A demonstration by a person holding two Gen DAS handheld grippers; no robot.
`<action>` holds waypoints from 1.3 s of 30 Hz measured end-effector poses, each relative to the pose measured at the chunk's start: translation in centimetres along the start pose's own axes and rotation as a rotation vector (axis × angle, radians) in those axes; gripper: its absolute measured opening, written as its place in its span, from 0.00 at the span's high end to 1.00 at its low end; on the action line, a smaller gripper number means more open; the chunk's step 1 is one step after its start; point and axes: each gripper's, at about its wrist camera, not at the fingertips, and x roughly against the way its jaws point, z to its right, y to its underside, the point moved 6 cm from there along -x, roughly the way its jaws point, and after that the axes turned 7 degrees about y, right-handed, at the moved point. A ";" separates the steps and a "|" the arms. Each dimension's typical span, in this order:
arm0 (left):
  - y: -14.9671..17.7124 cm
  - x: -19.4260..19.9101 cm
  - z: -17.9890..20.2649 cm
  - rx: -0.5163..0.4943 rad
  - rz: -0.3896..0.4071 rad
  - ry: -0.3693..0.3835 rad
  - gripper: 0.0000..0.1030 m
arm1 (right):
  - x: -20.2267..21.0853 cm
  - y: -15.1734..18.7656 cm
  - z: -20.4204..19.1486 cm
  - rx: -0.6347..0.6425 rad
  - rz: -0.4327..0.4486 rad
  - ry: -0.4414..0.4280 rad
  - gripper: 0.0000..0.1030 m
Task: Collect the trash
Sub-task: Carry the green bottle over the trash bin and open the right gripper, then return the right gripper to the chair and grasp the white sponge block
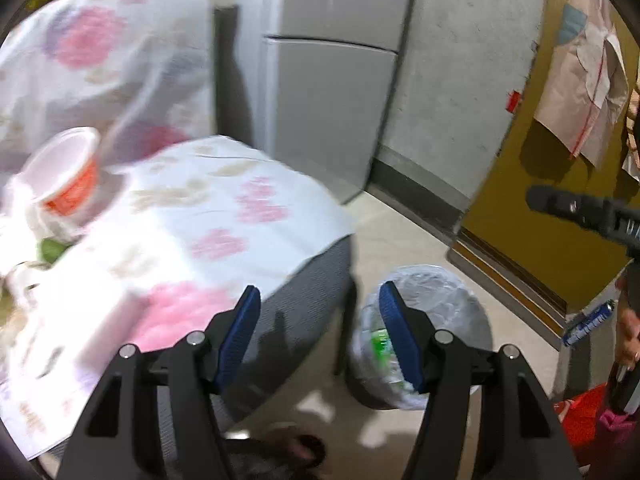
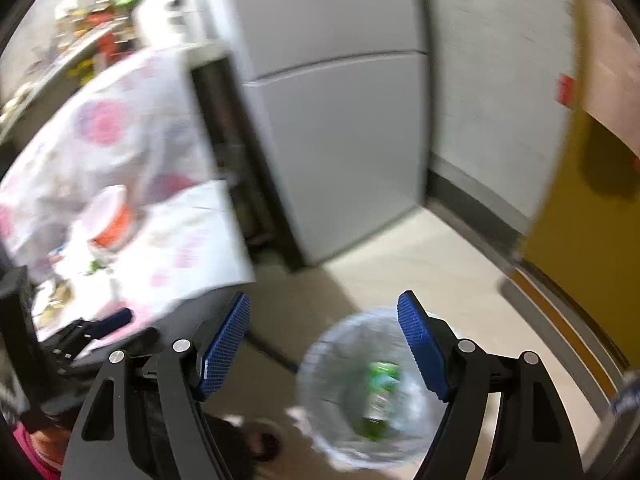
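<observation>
Left gripper [image 1: 318,300], right gripper [image 2: 324,312]: both spread wide, empty. Lined bin [image 2: 372,392], lower centre, for drops. Orange cup [image 1: 66,172], left, uncollected.

Floral-clothed table [image 1: 224,216] (cup [image 1: 66,174] atop)

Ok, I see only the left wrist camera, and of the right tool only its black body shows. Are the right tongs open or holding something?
Observer: The right tongs are open, with nothing between them.
Operator: What do they point at?
Observer: At the lined bin. In the right wrist view its opening shows between the two fingers, nearer the right one.
Operator: My finger covers most of what is in the bin. What lies there?
Observer: One green and white container, maybe a can or a bottle. It is too blurred to be sure.
</observation>
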 end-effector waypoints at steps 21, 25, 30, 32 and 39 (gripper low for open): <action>11.2 17.6 -23.4 0.446 0.057 -0.467 0.37 | -4.9 3.8 -31.1 0.497 -0.105 -0.410 0.29; 11.5 17.0 -24.2 0.473 0.052 -0.446 0.37 | -6.4 4.7 -32.4 0.576 -0.114 -0.376 0.27; 11.3 15.5 -23.8 0.463 0.033 -0.420 0.37 | -9.1 5.1 -32.9 0.632 -0.136 -0.360 0.15; 11.1 15.1 -23.5 0.456 0.029 -0.407 0.37 | -10.1 5.2 -33.1 0.646 -0.161 -0.371 0.15; 9.4 13.6 -21.4 0.364 0.019 -0.355 0.37 | -10.9 5.1 -33.1 0.646 -0.212 -0.430 0.35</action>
